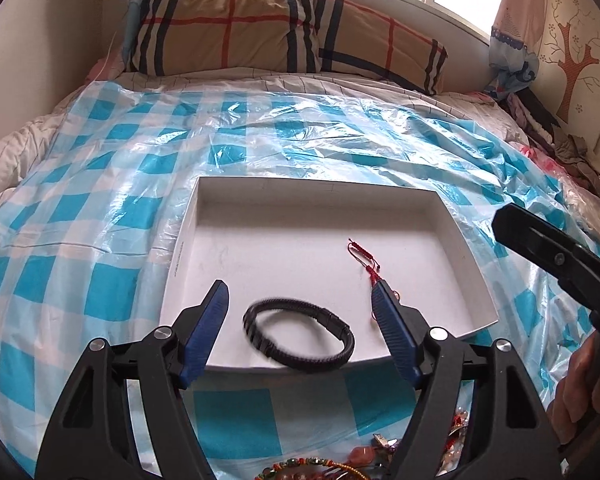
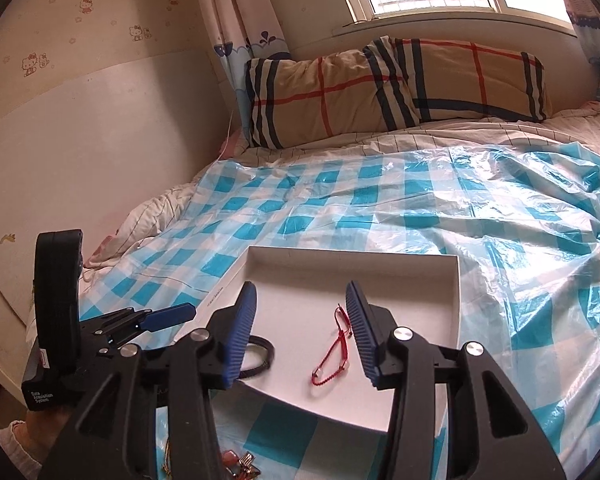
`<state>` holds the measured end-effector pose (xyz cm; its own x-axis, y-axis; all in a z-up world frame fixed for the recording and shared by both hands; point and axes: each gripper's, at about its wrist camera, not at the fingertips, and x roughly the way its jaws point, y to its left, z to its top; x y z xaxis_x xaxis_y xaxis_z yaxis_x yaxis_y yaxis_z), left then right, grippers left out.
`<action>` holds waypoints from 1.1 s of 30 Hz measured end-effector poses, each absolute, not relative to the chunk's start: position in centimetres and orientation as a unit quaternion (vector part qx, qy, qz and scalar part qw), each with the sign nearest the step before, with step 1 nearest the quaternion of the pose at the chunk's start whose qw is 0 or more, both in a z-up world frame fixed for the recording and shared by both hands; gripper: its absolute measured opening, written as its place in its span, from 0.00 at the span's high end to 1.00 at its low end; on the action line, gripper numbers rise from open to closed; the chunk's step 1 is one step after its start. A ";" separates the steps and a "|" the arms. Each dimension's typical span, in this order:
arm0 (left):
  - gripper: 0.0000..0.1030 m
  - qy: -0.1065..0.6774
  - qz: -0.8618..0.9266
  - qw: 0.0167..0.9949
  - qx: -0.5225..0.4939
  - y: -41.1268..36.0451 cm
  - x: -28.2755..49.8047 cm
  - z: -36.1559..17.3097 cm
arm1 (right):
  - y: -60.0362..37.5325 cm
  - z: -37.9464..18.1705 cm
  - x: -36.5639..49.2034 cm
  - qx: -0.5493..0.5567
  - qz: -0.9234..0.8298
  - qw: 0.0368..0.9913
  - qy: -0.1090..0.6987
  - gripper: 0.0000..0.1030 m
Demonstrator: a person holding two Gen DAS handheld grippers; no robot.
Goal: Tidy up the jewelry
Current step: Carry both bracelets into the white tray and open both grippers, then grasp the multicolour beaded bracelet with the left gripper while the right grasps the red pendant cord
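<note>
Inside the shallow white cardboard tray (image 1: pixel 452 240) lie the black braided leather bracelet (image 1: pixel 300 334) and thin red cord bracelet (image 2: pixel 332 348); both tools, left tool (image 1: pixel 300 312) and right tool (image 2: pixel 300 312), gape empty. Next: fetch from the bead pile (image 1: pixel 340 468) on the bed, pinch low.

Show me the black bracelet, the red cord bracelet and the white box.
black bracelet (image 1: pixel 300 330): left wrist view, front band.
red cord bracelet (image 2: pixel 332 354): right wrist view, middle of the cord.
white box (image 1: pixel 466 276): left wrist view, right wall.
</note>
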<state>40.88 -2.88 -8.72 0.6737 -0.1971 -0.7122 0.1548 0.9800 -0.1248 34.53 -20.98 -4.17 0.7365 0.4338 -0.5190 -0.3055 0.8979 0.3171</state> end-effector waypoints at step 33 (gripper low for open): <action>0.31 0.457 -0.070 0.886 0.038 0.8 31.1 -14.2 | -16.4 -11.6 26.5 0.050 0.257 0.856 0.446 0.68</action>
